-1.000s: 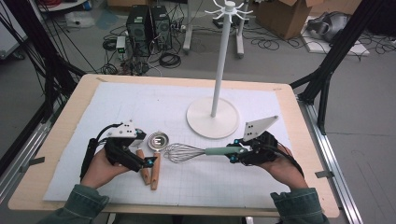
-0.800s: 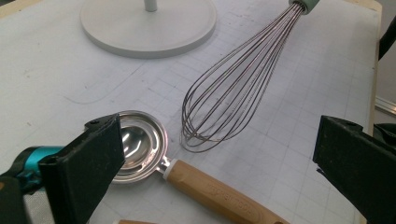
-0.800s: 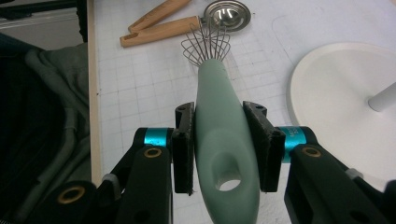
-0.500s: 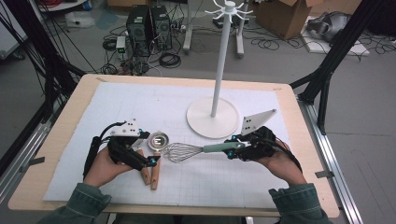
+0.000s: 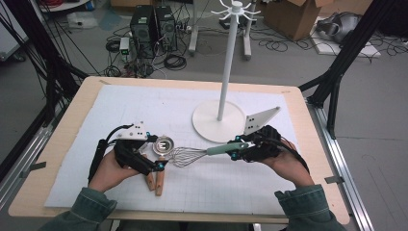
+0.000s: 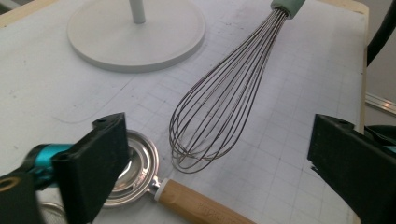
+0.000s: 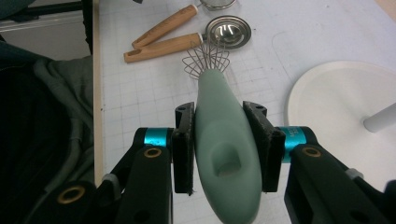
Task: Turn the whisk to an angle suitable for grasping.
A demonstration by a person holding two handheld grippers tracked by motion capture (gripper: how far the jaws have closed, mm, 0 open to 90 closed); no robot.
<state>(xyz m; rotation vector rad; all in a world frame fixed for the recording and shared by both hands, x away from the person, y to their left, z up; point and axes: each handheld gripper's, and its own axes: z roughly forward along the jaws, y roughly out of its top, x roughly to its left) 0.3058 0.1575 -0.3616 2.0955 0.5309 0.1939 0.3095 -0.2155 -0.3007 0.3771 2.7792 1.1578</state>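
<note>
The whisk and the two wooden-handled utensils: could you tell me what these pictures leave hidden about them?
- Whisk: in the right gripper view its own handle covers most of the wires.
- Second wooden-handled utensil: head cut off by that view's top edge.
- Handles: upper ends under the left gripper in the high view.

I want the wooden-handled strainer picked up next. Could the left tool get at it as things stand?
Probably yes. The left tool stands open right over the strainer, its handle lying between the jaws. The whisk, clamped in the right tool, has its wires close beside the bowl, which might get brushed.
</note>
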